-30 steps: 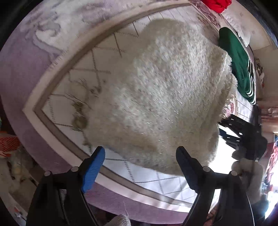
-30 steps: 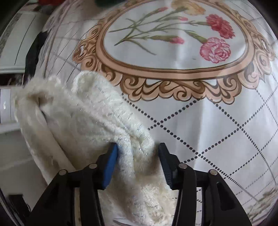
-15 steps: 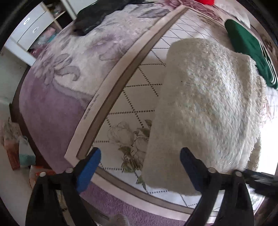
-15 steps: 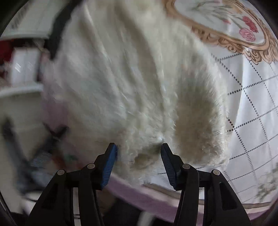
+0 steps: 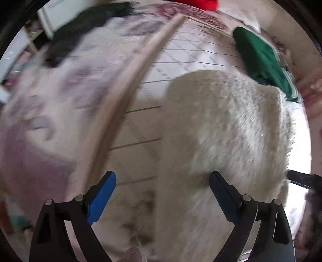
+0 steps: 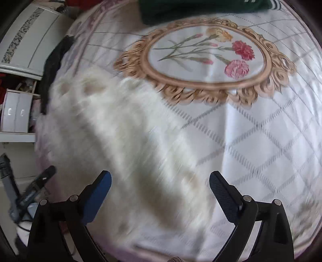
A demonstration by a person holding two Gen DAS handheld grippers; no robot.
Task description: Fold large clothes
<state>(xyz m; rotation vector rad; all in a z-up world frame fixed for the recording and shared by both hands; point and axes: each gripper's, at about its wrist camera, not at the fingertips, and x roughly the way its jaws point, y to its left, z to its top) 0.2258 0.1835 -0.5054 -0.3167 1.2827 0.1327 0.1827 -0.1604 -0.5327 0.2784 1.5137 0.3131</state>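
A cream fuzzy knit garment [image 5: 221,129] lies folded on the bed's patterned cover [image 5: 149,84]; it also shows in the right wrist view [image 6: 120,137], blurred by motion. My left gripper [image 5: 163,191] is open and empty, hovering above the garment's near left edge. My right gripper [image 6: 160,191] is open and empty above the garment's near end. The other gripper's dark tip [image 5: 301,179] shows at the right edge of the left wrist view.
A folded green garment [image 5: 263,60] lies beyond the cream one, also in the right wrist view [image 6: 201,8]. A black garment [image 5: 86,26] and a red one [image 5: 199,4] lie at the far side. White drawers [image 6: 20,40] stand left of the bed.
My right gripper has opened and let go of the cream garment, which now lies on the bed. Both grippers have drawn back; both views are blurred by motion.
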